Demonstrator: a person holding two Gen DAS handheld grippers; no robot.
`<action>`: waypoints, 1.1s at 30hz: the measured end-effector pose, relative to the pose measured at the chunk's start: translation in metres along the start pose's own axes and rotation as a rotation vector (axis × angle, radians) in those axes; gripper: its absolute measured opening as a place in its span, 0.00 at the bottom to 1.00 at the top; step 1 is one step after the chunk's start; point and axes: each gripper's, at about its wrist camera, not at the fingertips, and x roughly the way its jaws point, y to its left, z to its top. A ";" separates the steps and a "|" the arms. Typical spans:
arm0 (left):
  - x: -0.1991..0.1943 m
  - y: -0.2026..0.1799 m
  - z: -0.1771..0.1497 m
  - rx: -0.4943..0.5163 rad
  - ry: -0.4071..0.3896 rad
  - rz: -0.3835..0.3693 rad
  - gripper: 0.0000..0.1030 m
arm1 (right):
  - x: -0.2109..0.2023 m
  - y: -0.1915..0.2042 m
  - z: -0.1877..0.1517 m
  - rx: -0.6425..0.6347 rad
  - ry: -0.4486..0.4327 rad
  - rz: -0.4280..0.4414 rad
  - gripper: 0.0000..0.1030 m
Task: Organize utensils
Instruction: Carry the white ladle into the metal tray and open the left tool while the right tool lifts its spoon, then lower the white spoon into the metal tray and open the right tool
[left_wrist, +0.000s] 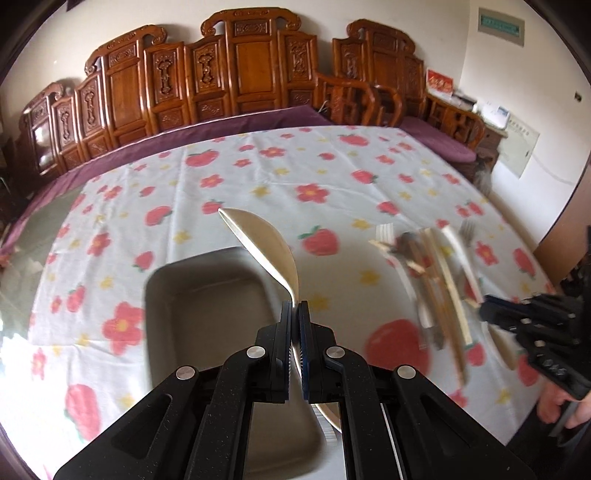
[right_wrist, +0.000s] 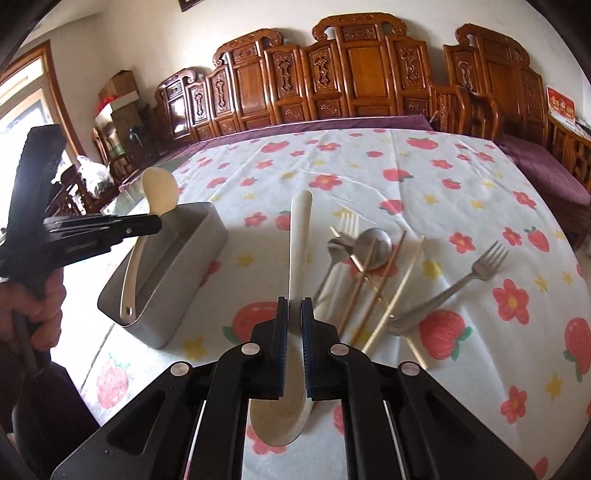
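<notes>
My left gripper (left_wrist: 294, 308) is shut on a cream spoon (left_wrist: 266, 243), its bowl up, held over the metal rectangular tray (left_wrist: 207, 288). In the right wrist view the left gripper (right_wrist: 157, 221) holds that spoon (right_wrist: 159, 192) with its handle end down inside the tray (right_wrist: 177, 280). My right gripper (right_wrist: 294, 306) is shut on a second cream spoon (right_wrist: 300, 236), handle pointing away, bowl under the fingers, above the cloth. It shows at the right of the left wrist view (left_wrist: 484, 312).
Loose utensils lie on the flowered tablecloth (right_wrist: 406, 173): a metal spoon (right_wrist: 373, 242), forks (right_wrist: 458, 284), a cream fork (right_wrist: 347, 221) and several chopsticks (right_wrist: 391, 295). A carved wooden bench (right_wrist: 351, 74) runs behind the table.
</notes>
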 end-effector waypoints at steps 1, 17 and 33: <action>0.002 0.006 -0.001 0.003 0.005 0.012 0.03 | 0.000 0.003 -0.001 -0.006 0.001 -0.001 0.09; 0.028 0.046 -0.022 -0.044 0.062 0.060 0.04 | 0.020 0.027 -0.005 -0.082 0.059 -0.047 0.09; -0.016 0.078 -0.023 -0.087 -0.067 0.115 0.56 | 0.036 0.106 0.039 -0.135 0.060 0.064 0.09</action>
